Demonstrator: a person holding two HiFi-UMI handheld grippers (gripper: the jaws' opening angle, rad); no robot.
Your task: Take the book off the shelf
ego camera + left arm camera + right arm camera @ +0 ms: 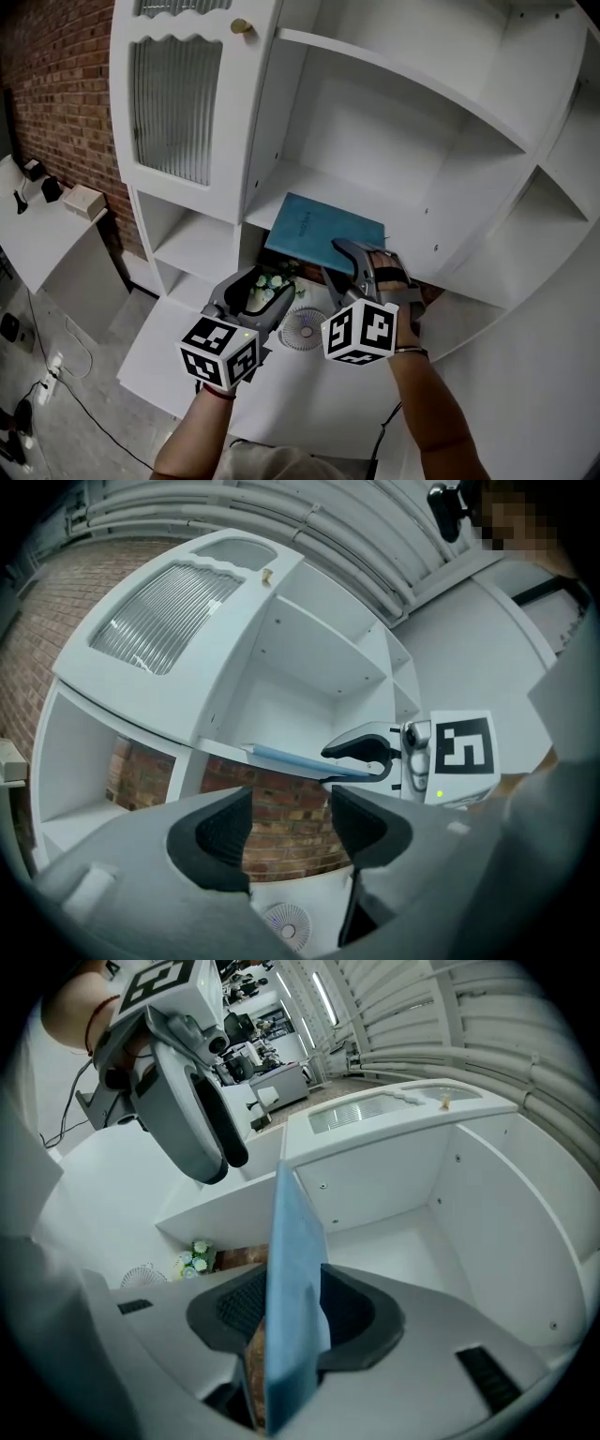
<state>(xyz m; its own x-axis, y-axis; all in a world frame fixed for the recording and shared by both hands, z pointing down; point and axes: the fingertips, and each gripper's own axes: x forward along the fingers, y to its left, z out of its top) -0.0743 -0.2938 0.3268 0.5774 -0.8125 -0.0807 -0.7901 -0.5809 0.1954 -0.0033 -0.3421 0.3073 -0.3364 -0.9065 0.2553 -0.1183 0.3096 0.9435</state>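
Observation:
A thin blue book (323, 230) lies flat on the middle shelf (412, 234) of a white cabinet, its near corner over the shelf's front edge. My right gripper (333, 258) is shut on that corner, one jaw above the cover and one below. In the right gripper view the book (291, 1269) stands edge-on between the two pads and fills the gap. The left gripper view shows the book (291, 758) with the right gripper (361, 761) clamped on its end. My left gripper (261, 286) hovers lower left of the book, open, with nothing between its jaws (291, 822).
A cabinet door with ribbed glass (173, 108) stands left of the open shelves. Below the book's shelf are a small white fan (303, 328) and white flowers (275, 281). A brick wall (56, 84) is behind, and a white side table (47, 239) sits at far left.

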